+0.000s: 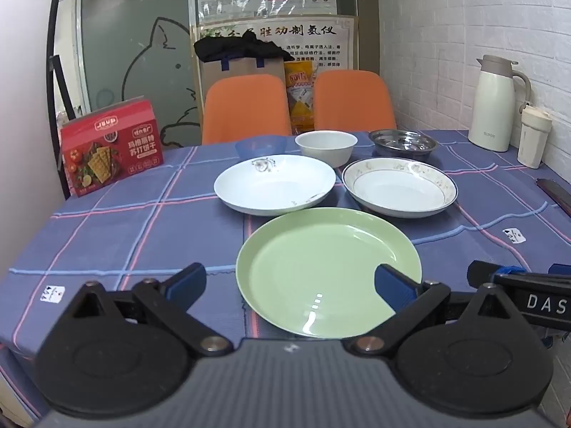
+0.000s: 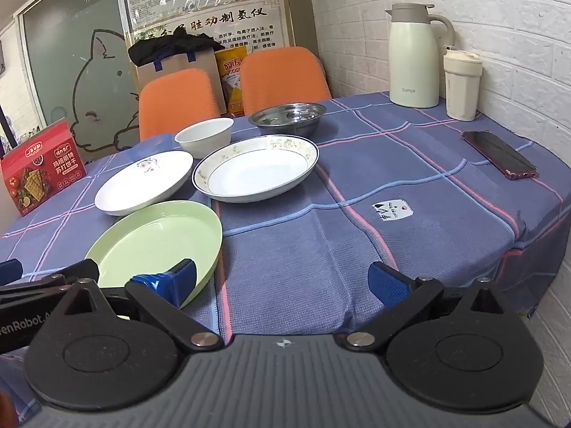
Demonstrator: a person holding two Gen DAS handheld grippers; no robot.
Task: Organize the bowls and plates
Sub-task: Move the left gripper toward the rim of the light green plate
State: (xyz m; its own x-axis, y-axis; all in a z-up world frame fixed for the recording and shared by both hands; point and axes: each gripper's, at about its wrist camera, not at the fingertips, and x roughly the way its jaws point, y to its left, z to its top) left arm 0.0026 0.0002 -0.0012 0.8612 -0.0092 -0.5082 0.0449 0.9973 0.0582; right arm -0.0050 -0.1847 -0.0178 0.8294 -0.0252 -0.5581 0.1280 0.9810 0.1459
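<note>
A green plate (image 1: pixel 328 271) (image 2: pixel 157 239) lies nearest on the blue checked tablecloth. Behind it sit a white plate with a small flower print (image 1: pixel 274 183) (image 2: pixel 144 182) and a gold-rimmed plate (image 1: pixel 399 187) (image 2: pixel 255 167). Further back stand a blue bowl (image 1: pixel 260 145), a white bowl (image 1: pixel 326 148) (image 2: pixel 204 137) and a steel bowl (image 1: pixel 403 142) (image 2: pixel 287 116). My left gripper (image 1: pixel 289 281) is open, its fingers spread over the green plate's near edge. My right gripper (image 2: pixel 285 278) is open beside that plate, holding nothing.
A red cracker box (image 1: pixel 112 146) (image 2: pixel 43 167) stands at the left. A cream thermos jug (image 1: pixel 496 103) (image 2: pixel 415 57) and a tumbler (image 2: pixel 462 85) stand by the brick wall, with a phone (image 2: pixel 499 155) lying near them. Two orange chairs (image 1: pixel 246 107) stand behind the table.
</note>
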